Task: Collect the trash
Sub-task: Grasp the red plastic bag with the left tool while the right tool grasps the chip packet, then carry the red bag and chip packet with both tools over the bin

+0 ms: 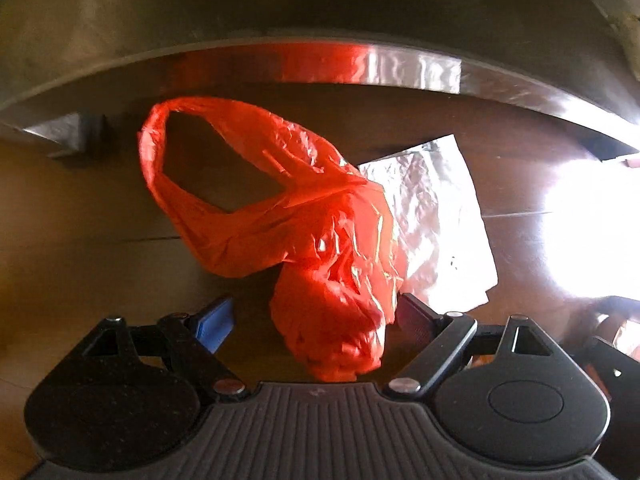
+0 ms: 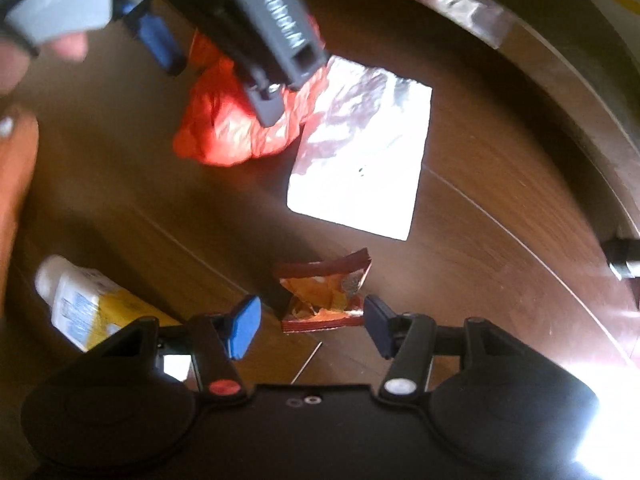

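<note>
Both grippers are spread wide, holding nothing. Left gripper (image 1: 314, 322) straddles the red plastic bag (image 1: 304, 224) on the wood floor (image 1: 100, 220); right gripper (image 2: 310, 326) flanks a crumpled snack wrapper (image 2: 326, 294), foil sheet (image 2: 360, 160) nearby.

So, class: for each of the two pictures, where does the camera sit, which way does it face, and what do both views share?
Left wrist: on the left gripper, facing down and forward at the red bag between its open fingers; foil behind.
Right wrist: on the right gripper, facing down at the wrapper between its open fingers; the left gripper and a bottle show.
Shared: red bag, foil, floor.
</note>
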{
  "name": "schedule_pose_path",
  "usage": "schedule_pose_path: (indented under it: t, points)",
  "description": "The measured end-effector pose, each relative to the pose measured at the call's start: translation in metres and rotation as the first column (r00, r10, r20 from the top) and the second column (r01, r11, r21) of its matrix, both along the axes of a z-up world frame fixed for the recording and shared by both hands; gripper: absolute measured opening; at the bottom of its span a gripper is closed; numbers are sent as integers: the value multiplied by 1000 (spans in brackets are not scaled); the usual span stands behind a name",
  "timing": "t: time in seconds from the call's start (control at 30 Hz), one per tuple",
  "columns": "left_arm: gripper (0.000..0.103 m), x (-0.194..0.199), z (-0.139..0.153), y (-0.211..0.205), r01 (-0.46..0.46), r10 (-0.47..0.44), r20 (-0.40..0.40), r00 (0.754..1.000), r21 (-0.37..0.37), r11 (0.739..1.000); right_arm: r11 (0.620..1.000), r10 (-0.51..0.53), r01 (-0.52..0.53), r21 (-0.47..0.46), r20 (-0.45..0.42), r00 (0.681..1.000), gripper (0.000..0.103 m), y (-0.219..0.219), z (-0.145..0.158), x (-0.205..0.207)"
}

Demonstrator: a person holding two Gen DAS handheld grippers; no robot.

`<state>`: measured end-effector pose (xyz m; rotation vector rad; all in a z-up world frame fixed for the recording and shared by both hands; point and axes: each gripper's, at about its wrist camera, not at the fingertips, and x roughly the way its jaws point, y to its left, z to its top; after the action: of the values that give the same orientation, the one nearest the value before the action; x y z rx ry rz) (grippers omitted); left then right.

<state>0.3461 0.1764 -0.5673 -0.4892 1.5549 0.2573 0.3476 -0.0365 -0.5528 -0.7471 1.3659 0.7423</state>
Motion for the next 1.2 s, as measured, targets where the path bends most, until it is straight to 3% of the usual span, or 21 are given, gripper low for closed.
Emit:
schedule_pose_path:
  t: [0.2, 0.33, 0.4, 0.47, 0.63, 0.77, 0.97, 1.2]
  points:
    - [86, 2, -19, 0, 0, -1, -16, 1000, -26, 1000, 1000, 29, -29, -7, 24, 999, 53, -2, -11, -5]
    - [76, 5, -21, 3, -6, 5, -11, 1000, -24, 1000, 998, 55, -53, -36, 48, 997, 50, 2, -16, -10]
    - [64, 8, -21, 4, 1, -1, -7, 1000, -19, 1000, 998, 50, -49, -27, 47, 998, 45, 2, -14, -10]
    - [62, 9, -19, 6, -4, 4, -12, 1000, -21, 1000, 998, 49, -47, -29, 48, 998, 36, 3, -12, -10]
    - [58, 7, -6, 10, -19, 19, -9, 1000, -8, 1000, 998, -29, 32, -53, 56, 998, 30, 1, 4, -2]
    - [58, 3, 19, 9, -24, 24, -4, 1000, -4, 1000, 982, -183, 186, -39, 57, 981, 27, -7, 32, 9]
    - [58, -5, 73, 4, -36, 36, 12, 999, 0, 999, 928, -371, 370, 28, 81, 925, 27, -20, 102, 14]
    - [58, -30, 156, -17, 2, -4, 90, 996, 29, 1000, 895, -442, 423, 142, 150, 884, 27, -33, 191, 9]
